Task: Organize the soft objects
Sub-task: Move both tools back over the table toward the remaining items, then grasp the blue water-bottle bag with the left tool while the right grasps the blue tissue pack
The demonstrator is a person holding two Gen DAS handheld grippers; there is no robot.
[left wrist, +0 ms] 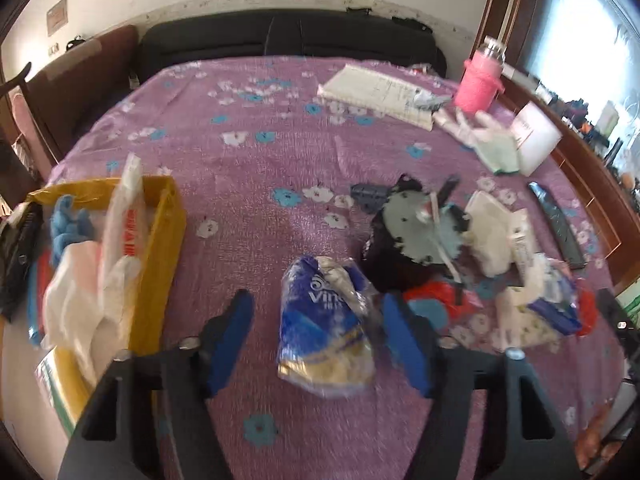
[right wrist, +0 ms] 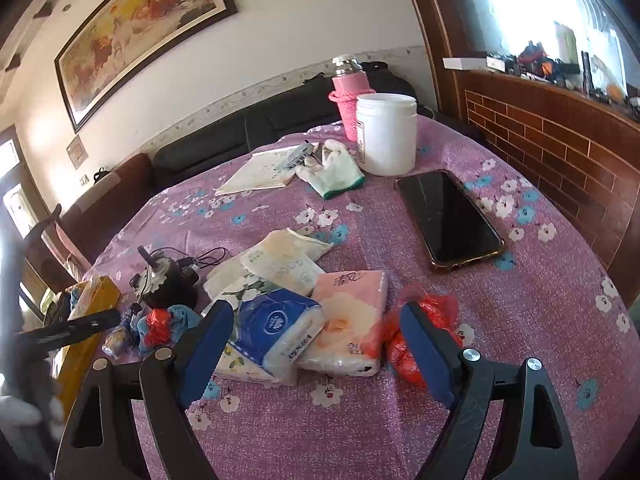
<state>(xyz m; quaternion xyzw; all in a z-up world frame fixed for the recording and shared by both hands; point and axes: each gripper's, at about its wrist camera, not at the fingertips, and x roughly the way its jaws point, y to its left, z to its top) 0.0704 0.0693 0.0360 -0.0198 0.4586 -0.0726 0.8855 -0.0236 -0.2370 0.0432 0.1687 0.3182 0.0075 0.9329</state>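
Left gripper (left wrist: 318, 334): jaws apart, crumpled blue tissue pack (left wrist: 326, 328) between them, pads not touching it.
Right gripper (right wrist: 316, 344): jaws wide, over blue tissue pack (right wrist: 280, 330) and pink tissue pack (right wrist: 350, 322) on the worktop (right wrist: 360, 420).
Yellow box (left wrist: 160, 264): left of left jaws.

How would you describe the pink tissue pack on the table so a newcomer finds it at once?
Start at the round table with the purple flowered cloth, then look to the heap nearest the right gripper. The pink tissue pack lies flat between a blue tissue pack and a red plastic bag. Only it is pale pink with a rose print.
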